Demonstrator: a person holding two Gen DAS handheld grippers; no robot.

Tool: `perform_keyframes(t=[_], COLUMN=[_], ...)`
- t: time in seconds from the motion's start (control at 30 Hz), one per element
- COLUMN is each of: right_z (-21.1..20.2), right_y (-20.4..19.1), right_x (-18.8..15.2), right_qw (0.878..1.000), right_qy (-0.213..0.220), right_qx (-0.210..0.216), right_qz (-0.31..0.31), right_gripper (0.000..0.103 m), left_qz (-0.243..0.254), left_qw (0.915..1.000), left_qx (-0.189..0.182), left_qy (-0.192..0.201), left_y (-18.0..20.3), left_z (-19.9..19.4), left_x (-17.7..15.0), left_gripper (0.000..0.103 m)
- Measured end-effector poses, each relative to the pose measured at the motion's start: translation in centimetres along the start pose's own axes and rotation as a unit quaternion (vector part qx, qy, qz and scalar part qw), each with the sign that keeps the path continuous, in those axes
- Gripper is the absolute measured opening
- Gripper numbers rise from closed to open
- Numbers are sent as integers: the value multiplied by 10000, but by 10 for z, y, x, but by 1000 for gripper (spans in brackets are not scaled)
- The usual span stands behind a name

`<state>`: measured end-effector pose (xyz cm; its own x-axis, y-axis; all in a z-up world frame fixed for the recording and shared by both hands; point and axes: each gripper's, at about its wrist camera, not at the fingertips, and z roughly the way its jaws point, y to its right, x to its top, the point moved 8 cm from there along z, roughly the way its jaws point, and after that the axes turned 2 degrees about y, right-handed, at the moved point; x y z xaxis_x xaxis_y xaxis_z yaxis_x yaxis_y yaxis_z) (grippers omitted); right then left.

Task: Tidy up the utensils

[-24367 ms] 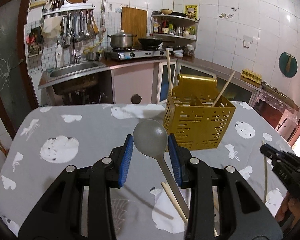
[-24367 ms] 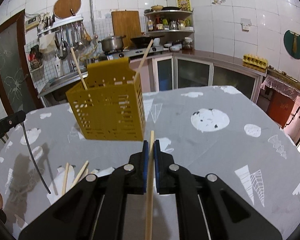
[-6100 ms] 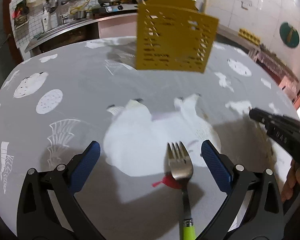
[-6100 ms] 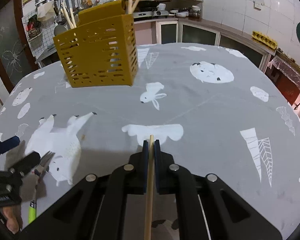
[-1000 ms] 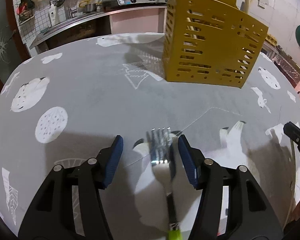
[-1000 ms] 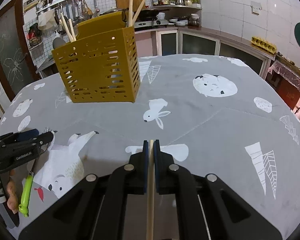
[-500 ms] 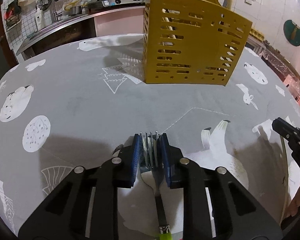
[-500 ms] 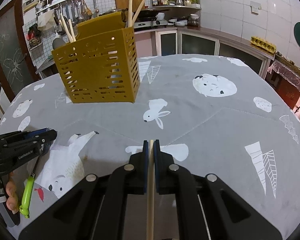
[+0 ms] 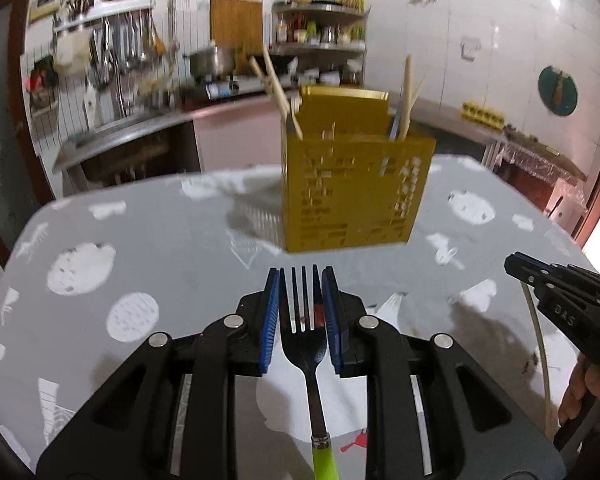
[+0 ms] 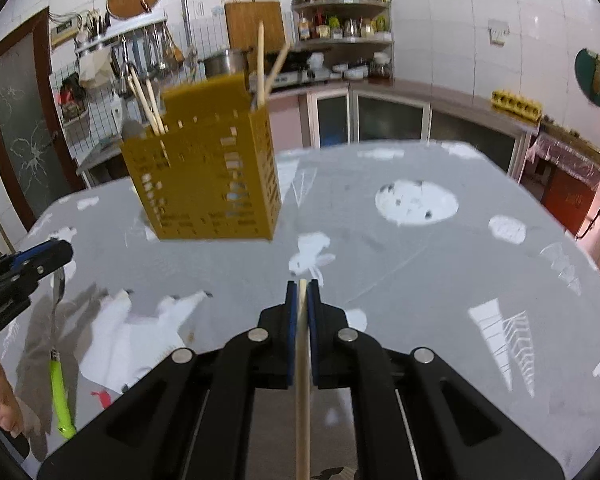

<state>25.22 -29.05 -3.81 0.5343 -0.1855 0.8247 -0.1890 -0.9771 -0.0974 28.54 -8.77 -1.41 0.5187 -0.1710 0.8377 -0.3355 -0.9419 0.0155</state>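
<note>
My left gripper (image 9: 303, 276) is shut on a steel fork (image 9: 305, 320) with a green handle (image 9: 324, 460) and holds it above the table, tines forward. The fork also shows in the right wrist view (image 10: 58, 364), hanging from the left gripper (image 10: 40, 258). My right gripper (image 10: 303, 286) is shut on a wooden chopstick (image 10: 302, 380). It shows at the right of the left wrist view (image 9: 520, 266). The yellow perforated utensil holder (image 9: 356, 196) stands ahead on the table and holds several chopsticks (image 10: 260, 68).
The table carries a grey cloth with white animal prints (image 10: 416, 200). Behind it run a kitchen counter with sink (image 9: 112, 136), stove and pot (image 9: 212, 62), and wall shelves (image 10: 340, 24).
My left gripper has lifted the fork off the table and tilted up toward the holder. My right gripper has also risen and moved closer to the holder with its chopstick.
</note>
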Motion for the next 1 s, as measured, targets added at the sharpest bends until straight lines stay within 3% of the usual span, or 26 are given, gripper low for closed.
perform_keyframes(t=[0.5,1.0], right_z=[-50,-79], right_y=[-2,-15], right_x=[59,70], right_qw=[9948,9849], right_qy=[1019,1720], right_qx=[-13,33], right_qz=[12,-174], right_gripper=[5,5], left_qz=[-228,-31], left_qw=[9981,9948], left_qx=[263,204], left_qy=[504,997], left_y=[-26,-20], left_z=[-39,-62], left_x=[16,34], left_gripper=[20,20])
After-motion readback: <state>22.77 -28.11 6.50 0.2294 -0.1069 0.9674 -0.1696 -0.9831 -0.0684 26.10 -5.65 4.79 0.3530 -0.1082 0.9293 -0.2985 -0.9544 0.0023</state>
